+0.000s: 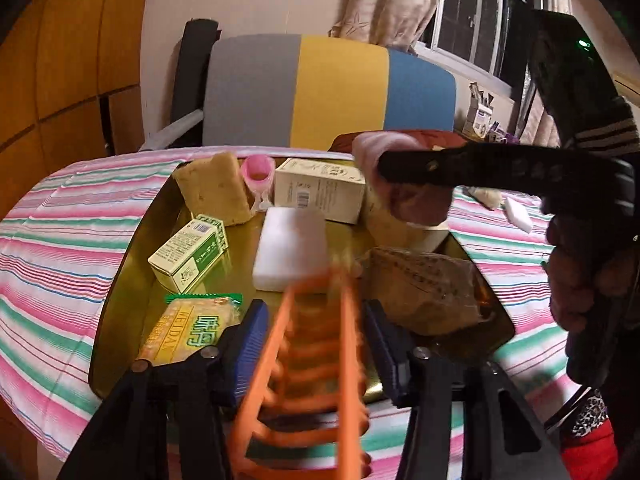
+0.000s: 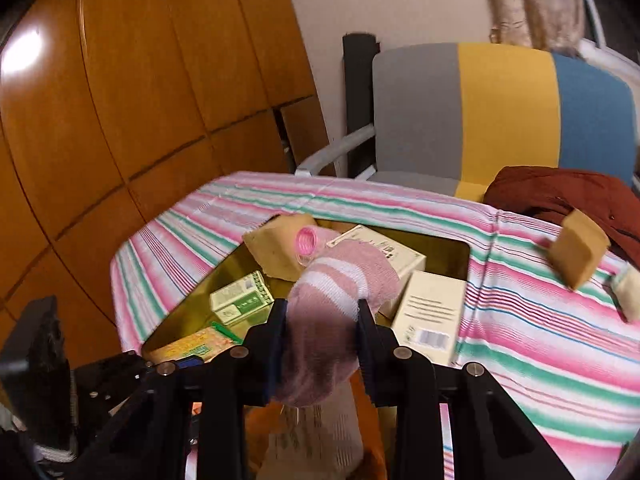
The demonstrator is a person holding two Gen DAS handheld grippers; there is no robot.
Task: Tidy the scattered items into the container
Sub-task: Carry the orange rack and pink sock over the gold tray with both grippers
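the gold tray point(image 1: 120, 280) sits on the table under a pink, green and white striped cloth point(image 1: 52, 248), and most of the clutter already lies in it. my left gripper point(image 1: 316, 344) has its jaws closed on an orange plastic rack point(image 1: 316, 360), blurred, which reaches forward over the tray's near edge toward a white sponge block point(image 1: 290, 248) lying in the middle of the tray. left of that block lies a small green-and-cream box point(image 1: 188, 254), and nearer me a yellow snack packet with green print point(image 1: 188, 330). at the far end a tan sponge point(image 1: 214, 188) leans beside a pink cup point(image 1: 258, 172) and a cream carton point(image 1: 320, 190). to the right in the tray rests a brownish wrapped block point(image 1: 424, 292).

my right gripper point(image 2: 322, 332) has its jaws clamped on a pink sock with white stripes point(image 2: 340, 280), held above the tray point(image 2: 192, 304) with its toe hanging toward the far cartons. through the left camera that sock point(image 1: 384, 148) hangs over the tray's far right part.

outside the tray, on the cloth to the right, a tan block point(image 2: 578, 250) stands near a dark red garment point(image 2: 560, 196); i cannot tell whether they touch. behind the table is a chair with a grey, yellow and blue back point(image 1: 332, 92).
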